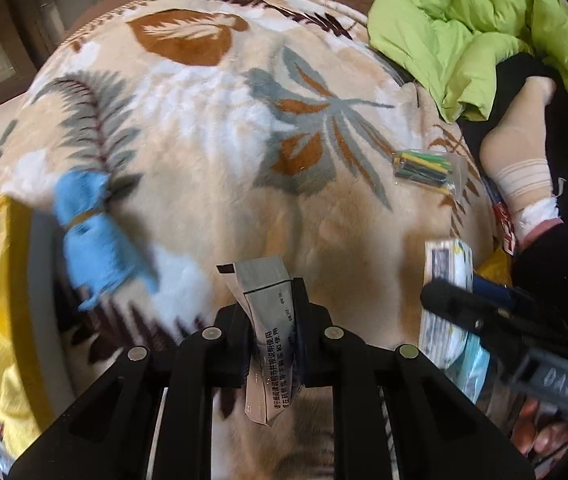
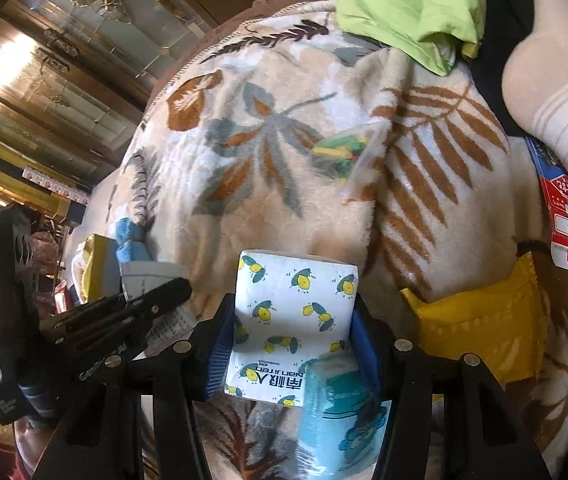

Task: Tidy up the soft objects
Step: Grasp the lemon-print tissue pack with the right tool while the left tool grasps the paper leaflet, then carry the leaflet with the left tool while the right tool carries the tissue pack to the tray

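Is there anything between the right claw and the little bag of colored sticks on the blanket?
Only the tissue pack that the right claw is already gripping; past it, bare blanket runs up to the bag.

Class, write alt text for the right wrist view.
The right gripper is shut on a tissue pack printed with lemons, above a leaf-patterned blanket. A yellow packet lies to its right.

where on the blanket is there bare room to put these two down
The widest free patch is mid-blanket, between the blue cloth on the left and the clear bag of coloured sticks on the right. The far end beyond it looks bare too. The right edge is crowded: green jacket, socked foot, yellow packet.
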`<state>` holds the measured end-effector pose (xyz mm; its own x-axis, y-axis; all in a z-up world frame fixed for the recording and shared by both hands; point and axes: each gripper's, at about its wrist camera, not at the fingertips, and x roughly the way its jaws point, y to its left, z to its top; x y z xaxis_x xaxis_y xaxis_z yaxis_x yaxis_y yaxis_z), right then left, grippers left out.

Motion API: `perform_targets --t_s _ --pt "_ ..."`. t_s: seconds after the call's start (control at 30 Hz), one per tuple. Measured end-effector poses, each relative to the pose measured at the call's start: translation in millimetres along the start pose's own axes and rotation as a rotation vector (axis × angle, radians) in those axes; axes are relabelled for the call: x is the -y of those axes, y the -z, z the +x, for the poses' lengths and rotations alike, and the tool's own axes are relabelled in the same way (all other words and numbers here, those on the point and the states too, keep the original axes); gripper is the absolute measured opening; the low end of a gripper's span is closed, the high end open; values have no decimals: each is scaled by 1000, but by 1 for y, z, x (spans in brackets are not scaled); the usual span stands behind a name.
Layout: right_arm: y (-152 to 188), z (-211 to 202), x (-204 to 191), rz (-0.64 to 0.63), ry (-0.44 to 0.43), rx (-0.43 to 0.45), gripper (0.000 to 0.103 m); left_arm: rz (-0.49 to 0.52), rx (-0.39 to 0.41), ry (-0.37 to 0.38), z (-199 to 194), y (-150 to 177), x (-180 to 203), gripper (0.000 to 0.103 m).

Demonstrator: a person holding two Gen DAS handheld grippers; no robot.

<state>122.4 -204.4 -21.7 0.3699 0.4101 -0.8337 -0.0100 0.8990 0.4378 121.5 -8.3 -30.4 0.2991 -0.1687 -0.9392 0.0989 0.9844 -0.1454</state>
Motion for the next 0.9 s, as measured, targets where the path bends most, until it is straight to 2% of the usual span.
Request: perform_targets --t_s 0.13,0.3,0.53,0.7,0.9 --pt "2 -2 -11 -14 -15 1 54 -23 31 -4 -24 5 -12 14" --pt "8 -9 -35 -64 -44 0 54 -46 71 -4 -57 30 -34 14" --pt "22 -12 -96 -181 -103 -15 54 -110 132 -54 -107 60 -88 14" --pt "37 -5 -148 -277 -153 -44 54 -169 136 -97 -121 84 -127 14" --pt "56 13 -203 -363 -190 -97 54 -229 120 -105 -121 111 -154 14"
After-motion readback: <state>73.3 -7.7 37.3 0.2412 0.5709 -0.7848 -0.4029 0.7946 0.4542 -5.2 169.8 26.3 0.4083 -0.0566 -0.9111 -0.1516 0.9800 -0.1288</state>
